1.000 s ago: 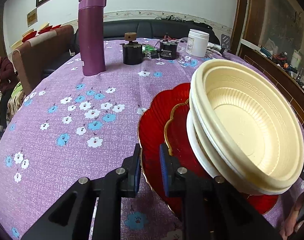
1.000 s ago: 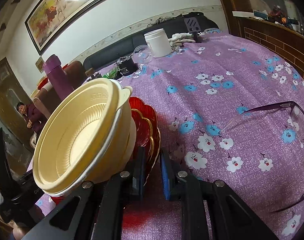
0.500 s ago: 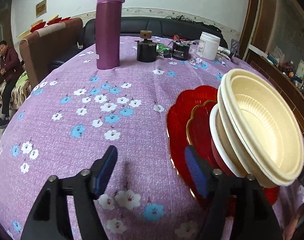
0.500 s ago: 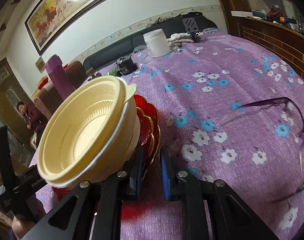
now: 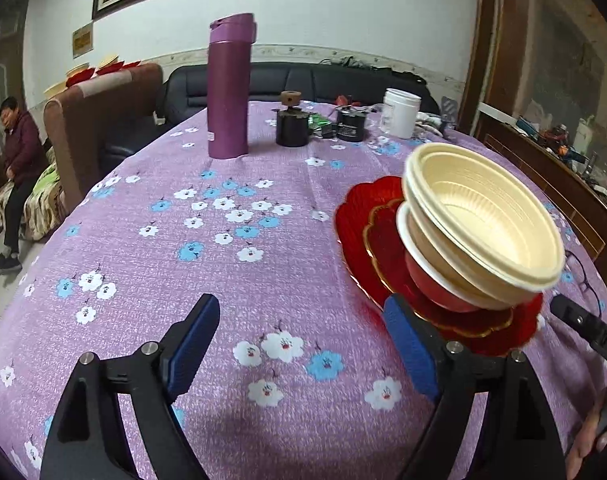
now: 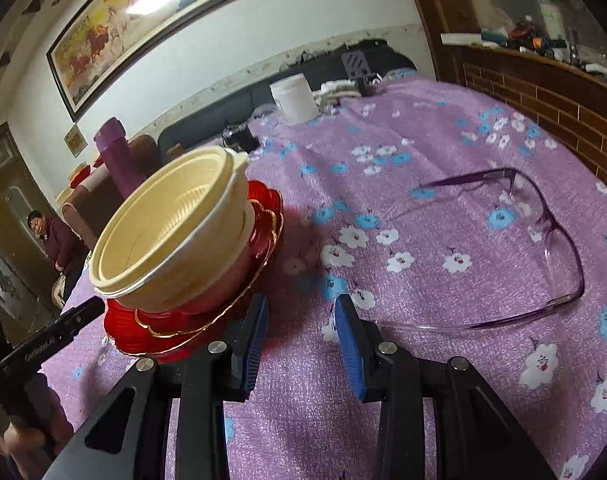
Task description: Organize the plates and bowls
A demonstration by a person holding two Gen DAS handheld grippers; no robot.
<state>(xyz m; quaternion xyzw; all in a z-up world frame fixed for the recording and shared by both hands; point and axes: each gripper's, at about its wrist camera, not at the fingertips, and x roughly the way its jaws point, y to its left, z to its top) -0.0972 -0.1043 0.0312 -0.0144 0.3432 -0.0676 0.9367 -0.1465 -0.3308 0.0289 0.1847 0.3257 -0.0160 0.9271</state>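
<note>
On the desk point(image 5: 151, 248), covered by a purple flowered cloth, the cream bowls point(image 5: 487, 224) were seen nested and tilted on top of a red bowl point(image 5: 435, 284), all stacked on the scalloped red plates point(image 5: 367, 208). The left hand-held gripper point(image 5: 303, 344) was spread wide and released, its right pad just beside the plates' near edge, nothing gripped. The right hand-held gripper point(image 6: 301, 336) was also let go and parted, its left pad close to the plate rim point(image 6: 207, 320) on the other side. Plenty of bare cloth was left to the stack's left. Glasses point(image 6: 543, 248) were laid out well to the right. A purple flask point(image 5: 229, 88), black jars point(image 5: 291, 124) and a white tub point(image 5: 401, 118) were kept far back.
</note>
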